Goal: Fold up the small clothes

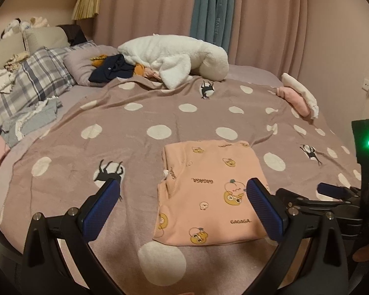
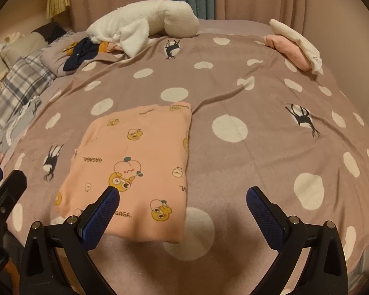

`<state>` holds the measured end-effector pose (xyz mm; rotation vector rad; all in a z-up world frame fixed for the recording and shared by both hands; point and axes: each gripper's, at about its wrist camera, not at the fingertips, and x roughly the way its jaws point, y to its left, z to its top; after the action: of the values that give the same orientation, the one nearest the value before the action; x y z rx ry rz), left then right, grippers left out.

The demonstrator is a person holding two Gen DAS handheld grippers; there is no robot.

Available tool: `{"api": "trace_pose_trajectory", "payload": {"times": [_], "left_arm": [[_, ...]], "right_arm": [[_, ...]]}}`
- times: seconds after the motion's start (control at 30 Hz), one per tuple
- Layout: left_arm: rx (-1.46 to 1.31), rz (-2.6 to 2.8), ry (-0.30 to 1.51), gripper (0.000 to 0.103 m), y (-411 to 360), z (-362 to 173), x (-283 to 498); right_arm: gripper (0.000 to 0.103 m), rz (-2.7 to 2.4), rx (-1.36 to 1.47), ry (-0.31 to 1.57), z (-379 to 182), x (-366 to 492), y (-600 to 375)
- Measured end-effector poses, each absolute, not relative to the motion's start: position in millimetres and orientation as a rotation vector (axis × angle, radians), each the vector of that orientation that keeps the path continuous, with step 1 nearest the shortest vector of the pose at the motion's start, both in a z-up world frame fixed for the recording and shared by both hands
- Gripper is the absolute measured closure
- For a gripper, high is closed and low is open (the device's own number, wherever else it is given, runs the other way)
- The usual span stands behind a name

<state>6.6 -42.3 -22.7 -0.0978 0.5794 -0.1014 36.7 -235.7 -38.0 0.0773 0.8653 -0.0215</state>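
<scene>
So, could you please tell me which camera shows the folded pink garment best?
The right wrist view: the pink garment shows nearly whole, only one corner hidden. In the left wrist view a blue pad covers more of its right edge.

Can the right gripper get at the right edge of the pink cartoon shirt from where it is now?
Probably yes. The right gripper is open and hovers over the near right part of the pink shirt, whose right edge lies flat on the spotted blanket with nothing on or beside it.
</scene>
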Motion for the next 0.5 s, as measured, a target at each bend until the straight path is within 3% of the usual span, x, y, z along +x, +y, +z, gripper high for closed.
{"api": "trace_pose_trajectory", "payload": {"times": [0.5], "left_arm": [[-0.086, -0.137, 0.621, 0.000, -45.1, -27.3, 4.6]], "right_arm": [[0.001, -0.013, 0.047, 0.884, -40.3, 38.2, -228.2]]}}
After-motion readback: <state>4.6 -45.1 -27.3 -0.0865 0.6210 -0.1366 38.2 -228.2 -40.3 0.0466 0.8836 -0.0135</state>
